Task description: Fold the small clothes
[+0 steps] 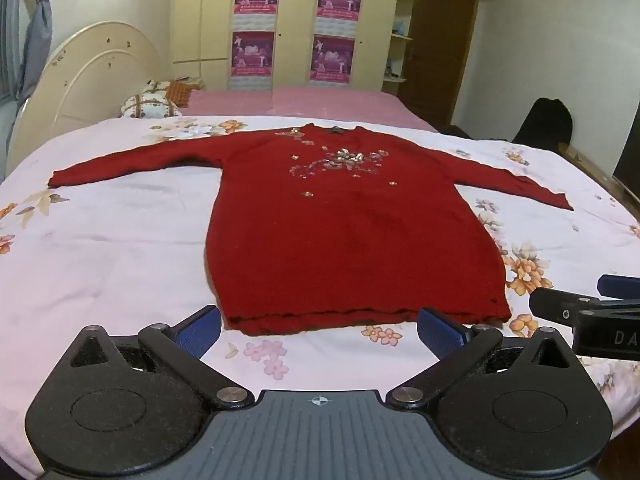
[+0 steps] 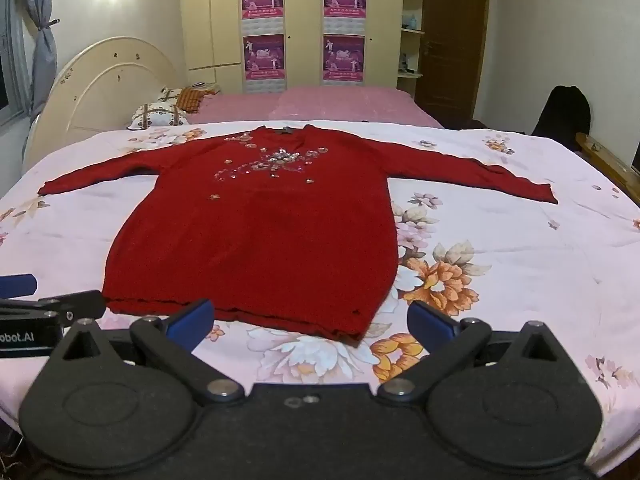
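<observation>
Nearest us, the left claw (image 1: 319, 330) stands wide open above the floral bedsheet (image 1: 120, 248), its blue pads just short of the hem and gripping nothing. Our right claw (image 2: 310, 320) is spread apart and empty too, poised over the hem's right corner; we cannot tell whether either touches the sheet. Between and beyond them the red sweater (image 1: 352, 224) lies flat on the bed, front up, hem toward us, both sleeves stretched out sideways, sequin flowers (image 1: 344, 160) across the chest. Farther back we see a pink cover (image 1: 304, 100), patterned pillows (image 1: 150, 106) by the cream headboard (image 1: 80, 80), and a wardrobe (image 1: 292, 24) bearing four posters.
</observation>
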Available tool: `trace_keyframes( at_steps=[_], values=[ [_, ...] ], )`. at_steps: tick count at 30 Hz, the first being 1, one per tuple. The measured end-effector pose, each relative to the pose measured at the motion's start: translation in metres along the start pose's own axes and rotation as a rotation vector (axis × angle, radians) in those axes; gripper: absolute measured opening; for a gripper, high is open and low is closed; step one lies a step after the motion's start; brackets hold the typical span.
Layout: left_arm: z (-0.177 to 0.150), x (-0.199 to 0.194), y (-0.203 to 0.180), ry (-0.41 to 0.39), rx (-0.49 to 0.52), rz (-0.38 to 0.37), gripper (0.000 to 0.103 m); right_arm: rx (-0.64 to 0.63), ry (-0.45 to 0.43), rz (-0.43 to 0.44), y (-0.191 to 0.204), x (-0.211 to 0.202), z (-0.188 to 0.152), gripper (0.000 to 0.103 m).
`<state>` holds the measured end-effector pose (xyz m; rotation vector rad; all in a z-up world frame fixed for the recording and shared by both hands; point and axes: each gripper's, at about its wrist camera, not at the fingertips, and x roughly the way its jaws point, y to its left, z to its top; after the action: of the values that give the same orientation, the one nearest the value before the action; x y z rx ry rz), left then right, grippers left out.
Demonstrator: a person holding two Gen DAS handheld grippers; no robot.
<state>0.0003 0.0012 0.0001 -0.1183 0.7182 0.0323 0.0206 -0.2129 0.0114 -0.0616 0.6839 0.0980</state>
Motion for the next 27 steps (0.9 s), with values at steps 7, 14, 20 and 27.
trace_keyframes(
  at_steps=[7, 14, 20, 27],
  values=[
    [0.001, 0.001, 0.011, -0.004, -0.011, 0.010, 0.103, -0.009, -0.003, 0.013, 0.004, 0.001, 0.002, 0.102],
    [-0.001, 0.001, 0.002, -0.016, -0.007, 0.024, 0.103, -0.009, 0.007, 0.024, 0.005, 0.000, 0.005, 0.102],
    [0.000, 0.001, 0.001, -0.016, -0.006, 0.026, 0.103, -0.007, 0.002, 0.027, 0.005, 0.002, 0.005, 0.102],
    [0.002, 0.001, 0.001, -0.017, -0.007, 0.023, 0.103, -0.008, -0.001, 0.028, 0.006, 0.001, 0.006, 0.102]
  ],
)
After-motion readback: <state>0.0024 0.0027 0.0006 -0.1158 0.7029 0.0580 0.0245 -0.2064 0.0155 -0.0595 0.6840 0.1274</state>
